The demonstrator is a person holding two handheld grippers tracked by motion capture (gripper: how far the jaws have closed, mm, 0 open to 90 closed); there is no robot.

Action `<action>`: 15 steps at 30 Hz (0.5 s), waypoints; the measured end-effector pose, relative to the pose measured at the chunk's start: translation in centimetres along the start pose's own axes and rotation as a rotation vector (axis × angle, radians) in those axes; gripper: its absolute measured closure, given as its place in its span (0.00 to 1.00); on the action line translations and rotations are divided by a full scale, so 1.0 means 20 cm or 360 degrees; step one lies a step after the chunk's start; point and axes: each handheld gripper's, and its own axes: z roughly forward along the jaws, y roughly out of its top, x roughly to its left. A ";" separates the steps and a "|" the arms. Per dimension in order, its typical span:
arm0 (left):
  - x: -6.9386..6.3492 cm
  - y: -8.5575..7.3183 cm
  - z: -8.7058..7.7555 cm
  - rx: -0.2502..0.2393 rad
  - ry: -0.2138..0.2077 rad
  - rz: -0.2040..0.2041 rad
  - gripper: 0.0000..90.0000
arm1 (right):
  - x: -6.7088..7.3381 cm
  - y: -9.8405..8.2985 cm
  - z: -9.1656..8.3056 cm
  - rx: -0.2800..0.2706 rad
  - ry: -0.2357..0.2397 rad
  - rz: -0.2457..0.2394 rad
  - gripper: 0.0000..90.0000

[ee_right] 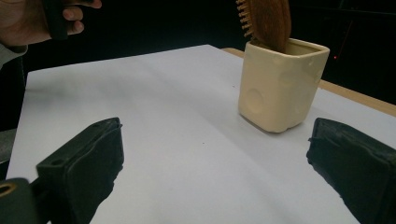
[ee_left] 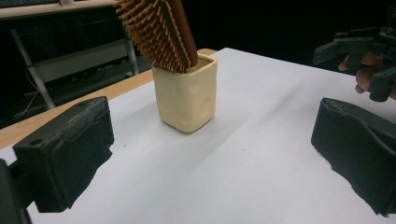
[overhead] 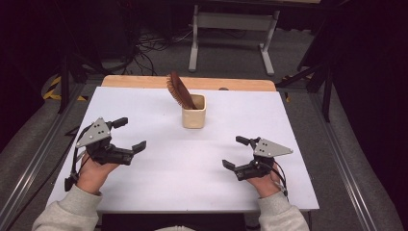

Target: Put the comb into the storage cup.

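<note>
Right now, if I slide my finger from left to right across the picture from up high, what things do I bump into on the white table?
left gripper → brown hairbrush → cream cup that the brush stands in → right gripper

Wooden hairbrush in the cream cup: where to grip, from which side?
Likely the brown wooden hairbrush head, which sticks up above the cream square cup and leans left. Its handle sits hidden inside. Come from above, jaws across the head's narrow edges, then lift along the lean.
</note>
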 end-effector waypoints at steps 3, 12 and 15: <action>0.00 -0.06 0.00 0.0011 0.0001 -0.0019 0.00 | 0.00 0.00 0.00 0.0005 0.0010 -0.0010 0.04; 0.00 -0.19 0.00 0.0032 0.0002 -0.0067 0.00 | 0.00 -0.02 0.01 0.0032 0.0005 -0.0011 0.04; 0.01 -0.22 0.01 0.0038 -0.0008 -0.0085 0.00 | 0.00 -0.02 0.01 0.0036 0.0001 -0.0007 0.04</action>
